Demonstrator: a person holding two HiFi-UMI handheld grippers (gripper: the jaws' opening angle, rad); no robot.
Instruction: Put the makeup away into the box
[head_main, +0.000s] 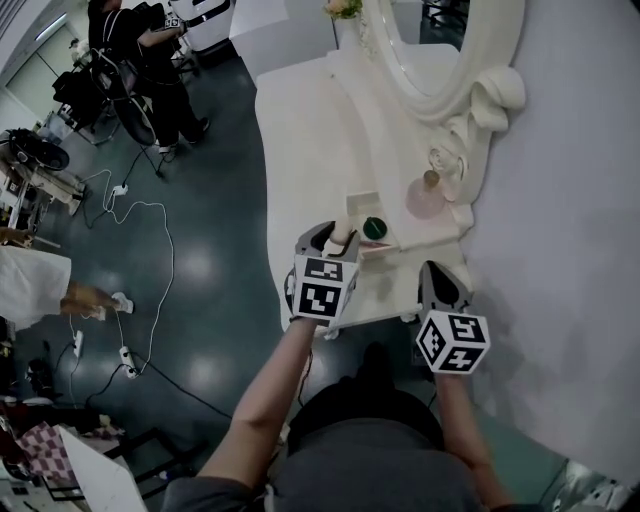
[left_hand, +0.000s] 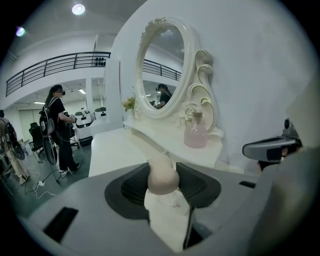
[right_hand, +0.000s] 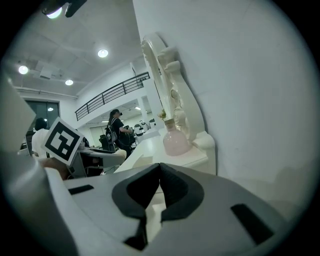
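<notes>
My left gripper is shut on a pale beige, egg-shaped makeup sponge, held above the near end of the white vanity table. The sponge sticks out past the fingertips. Just beyond it on the table stand a small cream box and a dark green round thing. My right gripper hovers at the table's near right corner, close to the wall. Its jaws are shut with nothing between them.
A pink glass bottle stands by the foot of the ornate white mirror against the wall. A person stands at the far left among chairs, with cables on the dark floor.
</notes>
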